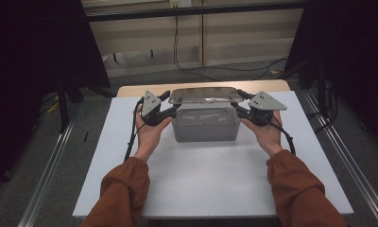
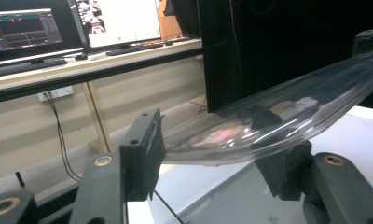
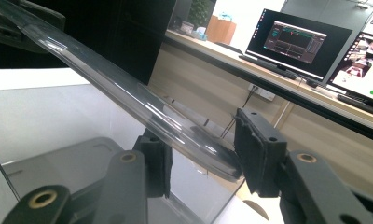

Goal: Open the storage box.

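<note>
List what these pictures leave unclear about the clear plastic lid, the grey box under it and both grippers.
- High view: whether the clear plastic lid sits on the grey translucent box or hangs above it; the angle hides the gap.
- Left gripper view: the left gripper's right pad contact, behind the lid's curved edge.
- Right gripper view: whether the right gripper presses the lid.
- Box contents: blurred by cloudy walls.

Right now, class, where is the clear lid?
In the high view the lid sits mid-table over the grey box, its ends between the left gripper and right gripper.
</note>
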